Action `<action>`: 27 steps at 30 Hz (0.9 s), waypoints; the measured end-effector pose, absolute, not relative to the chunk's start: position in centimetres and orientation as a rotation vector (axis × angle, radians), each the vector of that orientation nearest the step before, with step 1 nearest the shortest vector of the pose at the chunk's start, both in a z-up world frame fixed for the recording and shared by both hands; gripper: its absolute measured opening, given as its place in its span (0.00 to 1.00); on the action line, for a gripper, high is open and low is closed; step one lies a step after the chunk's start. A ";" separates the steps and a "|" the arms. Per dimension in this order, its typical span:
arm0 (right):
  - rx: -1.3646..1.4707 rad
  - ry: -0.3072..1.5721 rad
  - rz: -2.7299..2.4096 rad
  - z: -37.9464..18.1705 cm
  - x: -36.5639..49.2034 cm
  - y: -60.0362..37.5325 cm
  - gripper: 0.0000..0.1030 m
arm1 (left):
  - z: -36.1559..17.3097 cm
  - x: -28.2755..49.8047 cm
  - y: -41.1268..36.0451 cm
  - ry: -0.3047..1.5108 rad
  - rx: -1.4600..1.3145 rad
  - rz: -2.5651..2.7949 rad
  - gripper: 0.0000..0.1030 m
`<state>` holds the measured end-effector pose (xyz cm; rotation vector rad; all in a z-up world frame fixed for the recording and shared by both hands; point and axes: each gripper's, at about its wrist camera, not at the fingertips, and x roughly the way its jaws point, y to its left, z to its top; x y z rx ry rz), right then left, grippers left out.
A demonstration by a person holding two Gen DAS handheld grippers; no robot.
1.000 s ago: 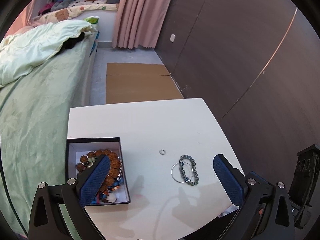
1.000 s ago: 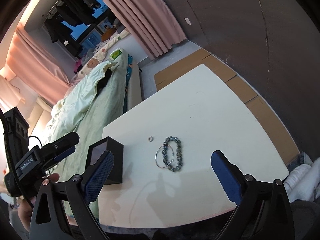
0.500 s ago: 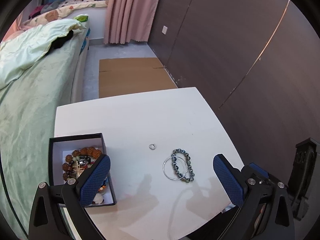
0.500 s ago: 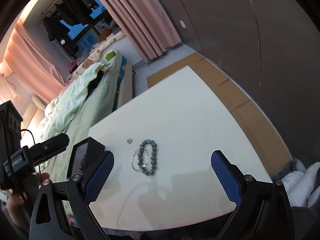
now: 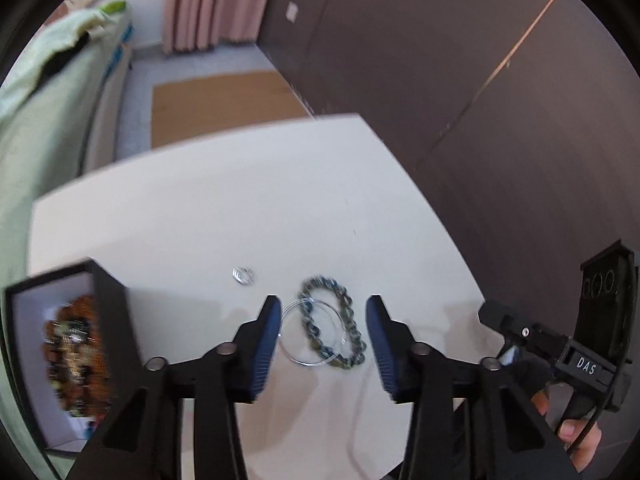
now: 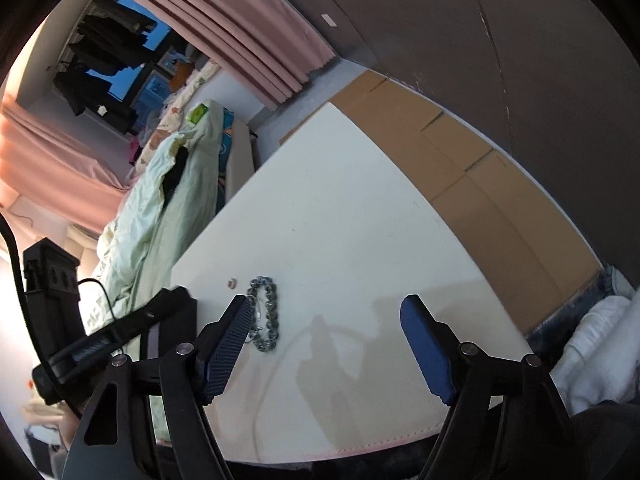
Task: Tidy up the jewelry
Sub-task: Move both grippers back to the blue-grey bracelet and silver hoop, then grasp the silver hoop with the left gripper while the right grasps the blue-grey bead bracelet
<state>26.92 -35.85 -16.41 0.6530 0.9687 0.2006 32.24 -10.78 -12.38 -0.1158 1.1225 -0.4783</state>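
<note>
A dark bead bracelet and a thin silver bangle lie overlapping on the white table. A small silver ring lies just beyond them to the left. My left gripper hangs over the pair with its jaws closing. Both pieces show between its blue pads, which do not press on them. The black box holding brown beads sits at far left. My right gripper is also closing over bare table, with the bracelet just beside its left finger.
A bed with a pale green quilt runs along the table's far left side. Cardboard sheets lie on the floor beyond the table. A dark wall panel stands to the right. A hand holds the right gripper's handle.
Both grippers have dropped closer to the table. The left jaws have narrowed a lot and now frame the bangle and bracelet. The right jaws have narrowed somewhat.
</note>
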 end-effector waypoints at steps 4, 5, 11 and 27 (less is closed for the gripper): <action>0.668 0.977 0.200 -16.8 27.5 -35.7 0.76 | -13.6 32.4 -12.0 1.157 -0.069 -0.495 0.43; 0.668 0.979 0.199 -16.8 27.6 -35.8 0.76 | -14.0 32.4 -12.1 1.171 -0.064 -0.492 0.43; 0.663 1.005 0.202 -17.3 27.9 -35.4 0.76 | -15.1 32.2 -12.3 1.209 -0.019 -0.471 0.43; 0.669 1.008 0.190 -17.2 27.4 -35.7 0.76 | -16.4 31.7 -12.6 1.236 0.046 -0.422 0.58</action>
